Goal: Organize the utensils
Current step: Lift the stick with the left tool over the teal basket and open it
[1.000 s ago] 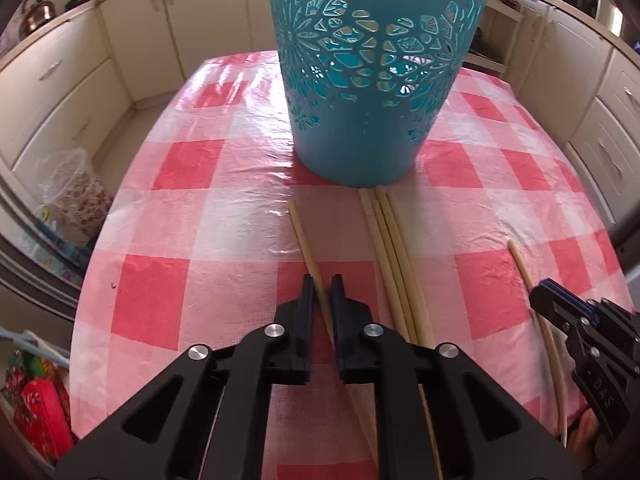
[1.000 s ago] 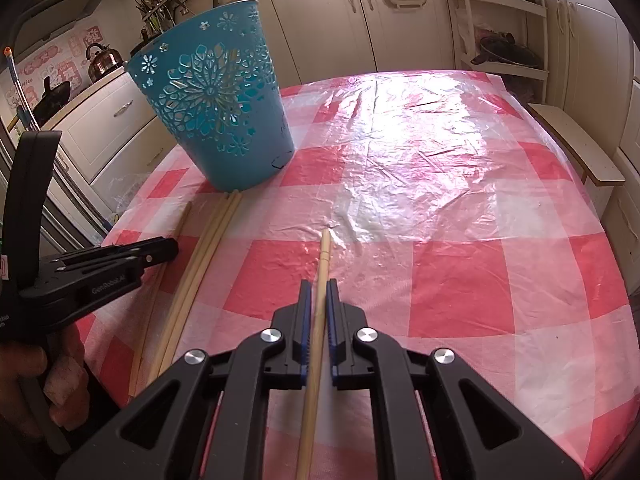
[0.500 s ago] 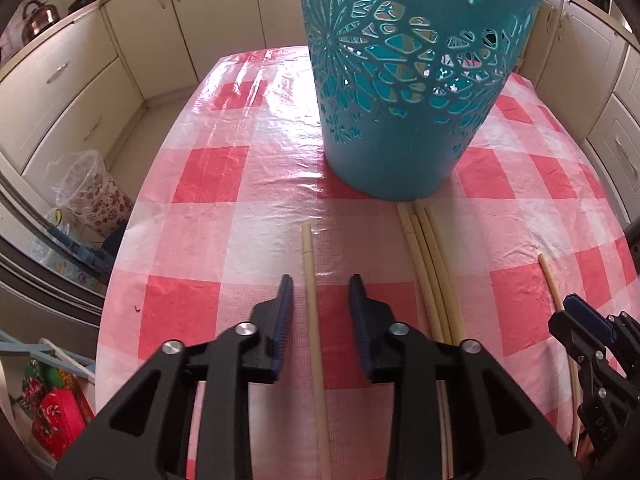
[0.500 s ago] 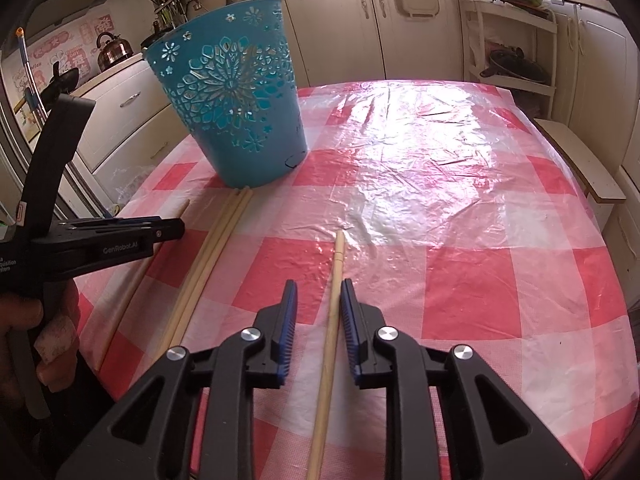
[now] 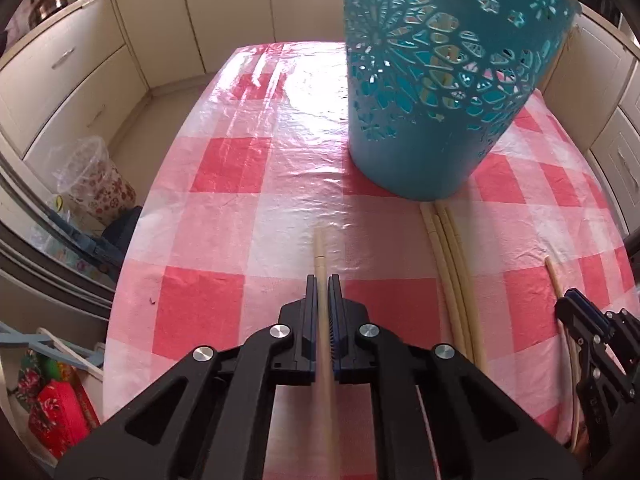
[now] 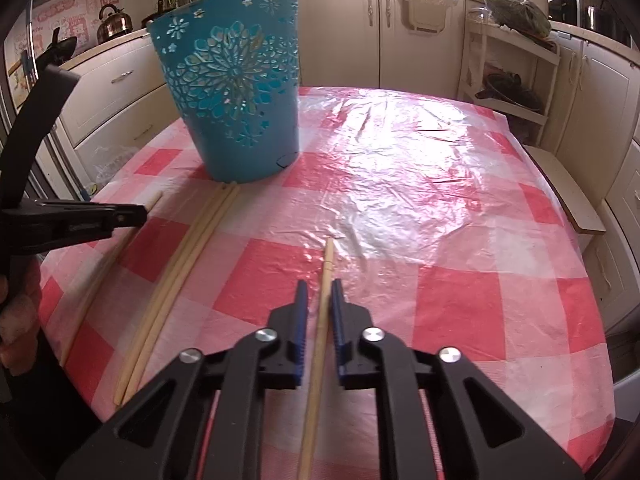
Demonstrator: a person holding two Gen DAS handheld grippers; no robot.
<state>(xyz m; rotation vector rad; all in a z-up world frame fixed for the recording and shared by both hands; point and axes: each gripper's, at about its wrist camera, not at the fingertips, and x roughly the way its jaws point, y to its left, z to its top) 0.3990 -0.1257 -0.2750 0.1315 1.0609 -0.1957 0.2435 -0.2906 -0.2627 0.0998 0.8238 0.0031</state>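
Note:
A teal cut-out basket (image 5: 436, 80) stands on the red-checked tablecloth (image 5: 248, 184); it also shows in the right wrist view (image 6: 236, 104). My left gripper (image 5: 323, 280) is shut on a pale wooden chopstick (image 5: 320, 256) that points toward the basket. My right gripper (image 6: 319, 286) is open, its jaws either side of another chopstick (image 6: 327, 264) lying on the cloth without clamping it. A bundle of several chopsticks (image 5: 452, 272) lies between the two, its far ends touching the basket's base; the bundle also shows in the right wrist view (image 6: 188, 256).
Cream kitchen cabinets (image 6: 344, 36) surround the table. A kettle (image 6: 114, 22) sits on the counter at left. A clear jar (image 5: 92, 180) and bags stand on the floor left of the table. A shelf rack (image 6: 512, 76) stands at the right.
My left gripper, open half a second ago, has closed on its chopstick. My right gripper opened from its chopstick earlier and has narrowed a little around it. Both moved slightly.

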